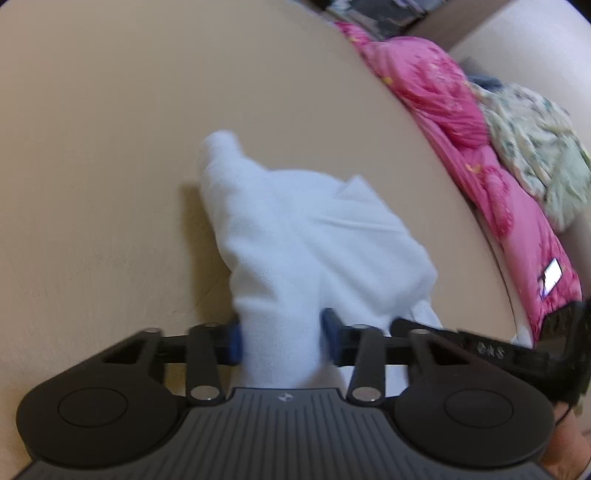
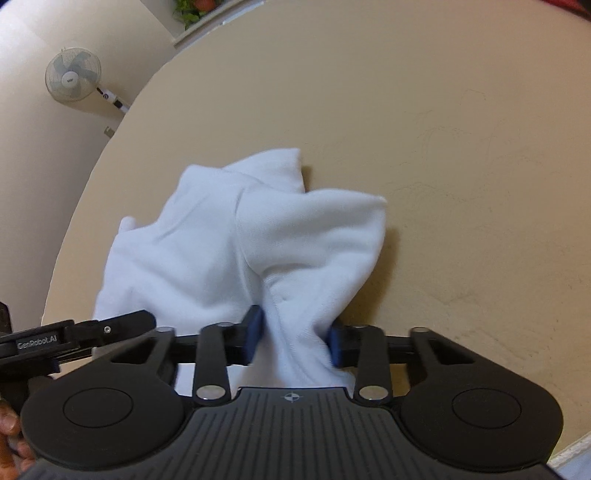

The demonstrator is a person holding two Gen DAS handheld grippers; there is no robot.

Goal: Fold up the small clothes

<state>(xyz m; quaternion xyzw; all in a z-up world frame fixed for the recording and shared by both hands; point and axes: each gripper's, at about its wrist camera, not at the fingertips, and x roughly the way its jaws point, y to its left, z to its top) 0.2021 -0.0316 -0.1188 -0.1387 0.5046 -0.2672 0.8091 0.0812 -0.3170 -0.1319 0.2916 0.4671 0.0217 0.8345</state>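
A small white garment (image 1: 306,236) lies bunched on the beige table (image 1: 110,147). My left gripper (image 1: 282,338) is shut on a thick fold of its near edge, blue pads on both sides of the cloth. In the right wrist view the same white garment (image 2: 236,236) spreads ahead, and my right gripper (image 2: 295,341) is shut on another bunch of its near edge. The two grippers are close side by side: the right one shows at the right edge of the left wrist view (image 1: 517,350), and the left one shows at the left edge of the right wrist view (image 2: 74,339).
A pile of pink cloth (image 1: 461,122) and a pale floral cloth (image 1: 535,147) lies along the table's right edge in the left wrist view. In the right wrist view a wall fan (image 2: 73,78) and a plant (image 2: 195,9) are beyond the table (image 2: 461,147).
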